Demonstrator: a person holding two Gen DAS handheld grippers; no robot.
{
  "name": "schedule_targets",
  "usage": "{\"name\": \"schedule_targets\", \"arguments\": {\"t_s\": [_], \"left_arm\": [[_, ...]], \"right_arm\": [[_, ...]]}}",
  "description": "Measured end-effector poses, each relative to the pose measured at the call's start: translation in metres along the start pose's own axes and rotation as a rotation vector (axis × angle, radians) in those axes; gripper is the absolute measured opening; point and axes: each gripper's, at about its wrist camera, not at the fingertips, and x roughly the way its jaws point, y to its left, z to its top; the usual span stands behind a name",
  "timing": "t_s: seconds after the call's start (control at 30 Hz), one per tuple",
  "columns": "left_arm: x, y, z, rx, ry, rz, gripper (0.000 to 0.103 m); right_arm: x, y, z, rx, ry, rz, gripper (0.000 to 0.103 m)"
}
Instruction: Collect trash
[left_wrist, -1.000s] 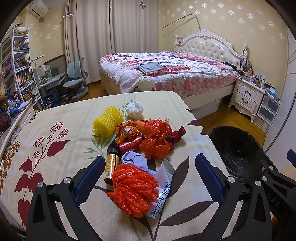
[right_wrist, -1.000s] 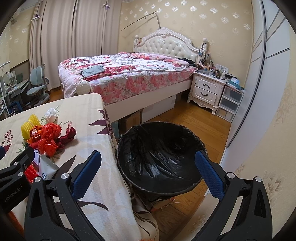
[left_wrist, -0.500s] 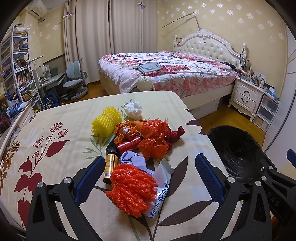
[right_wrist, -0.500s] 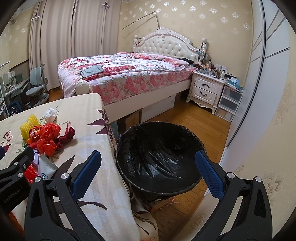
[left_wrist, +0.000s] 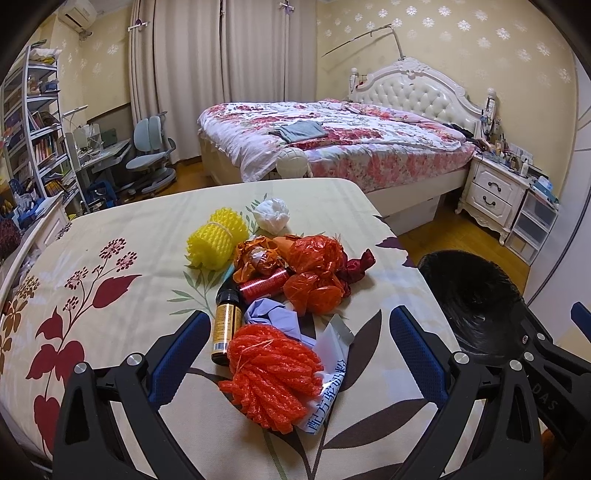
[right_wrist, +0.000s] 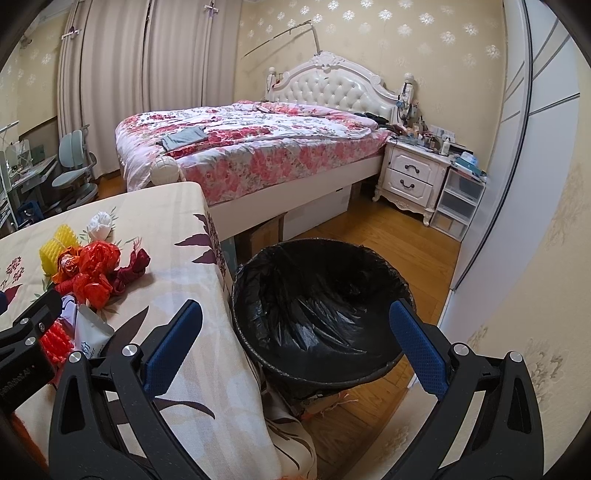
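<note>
Lying between the wide-open left gripper (left_wrist: 299, 345), orange foam net (left_wrist: 271, 373); right gripper (right_wrist: 295, 345) gapes over bin (right_wrist: 321, 306).

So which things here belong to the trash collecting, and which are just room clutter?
Job: orange foam net, yellow foam net, white tissue ball, orange plastic bags, small brown bottle, printed sachet, black-lined bin.

Not job: bed, nightstand, desk chair, bookshelf.
</note>
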Motion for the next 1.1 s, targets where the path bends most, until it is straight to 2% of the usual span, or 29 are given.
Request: {"name": "schedule_targets", "arguments": {"t_s": [0.2, 0.4, 0.73, 1.1], "left_arm": [[-0.003, 0.003, 0.0, 0.006, -0.004, 0.004, 0.097], [-0.005, 0.027, -0.006, 0.012, -0.009, 0.033, 0.097], [0.005, 0.066, -0.018, -0.008, 0.044, 0.064, 0.097], [0.002, 0.047, -0.014, 0.005, 0.039, 0.003, 0.097]], "right_arm": [[0.0, 0.0, -0.002, -0.001, 0.004, 0.006, 0.099], [0.004, 0.01, -0.004, -0.012, 0.025, 0.032, 0.099], [0.006, 0.034, -0.008, -0.061, 0.056, 0.081, 0.099], [0.005, 0.031, -0.004, -0.053, 0.065, 0.08, 0.099]]}}
